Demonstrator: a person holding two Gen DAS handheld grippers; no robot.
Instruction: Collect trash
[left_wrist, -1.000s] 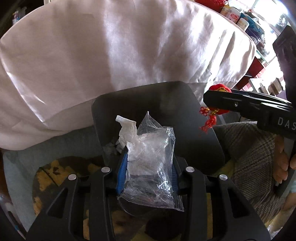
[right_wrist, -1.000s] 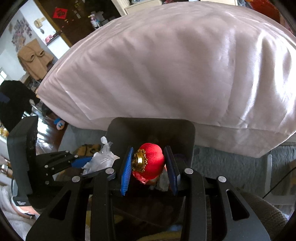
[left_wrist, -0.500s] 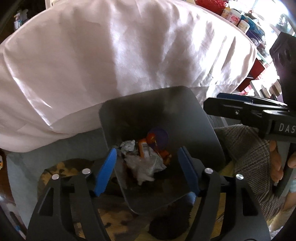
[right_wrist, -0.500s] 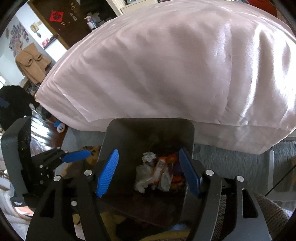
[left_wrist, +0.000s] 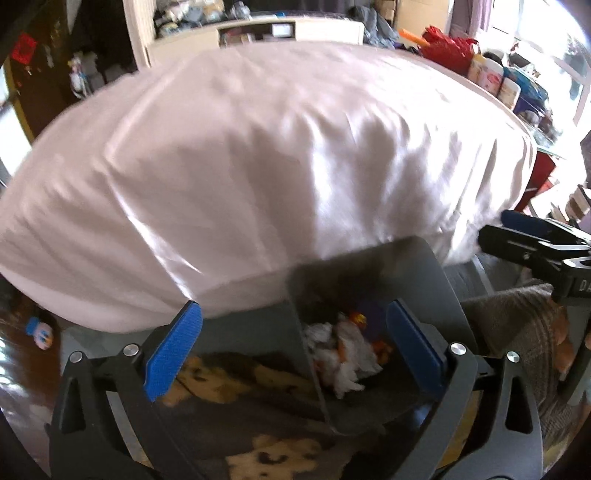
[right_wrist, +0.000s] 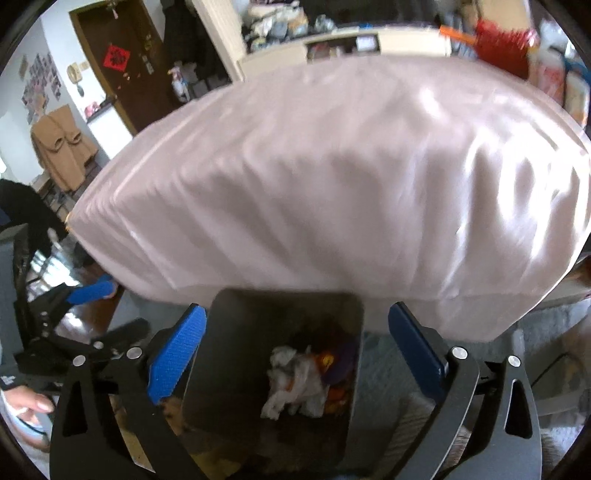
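Left wrist view: the left claw (left_wrist: 293, 345) gapes wide with nothing between its pads, its jaws having just been opening. The trash (left_wrist: 341, 363), white crumpled paper and bright scraps, lies in the grey bin (left_wrist: 436, 295) below, beside the cloth-covered table (left_wrist: 258, 166).

Right wrist view: the right claw (right_wrist: 295, 349) also stands spread and empty, its jaws just opened too, above the bin (right_wrist: 229, 332) and the trash (right_wrist: 295, 387). Best now to lift both claws straight clear of the rim before seeking more litter.

The right gripper (left_wrist: 543, 247) body shows the white letters "DA", cut off
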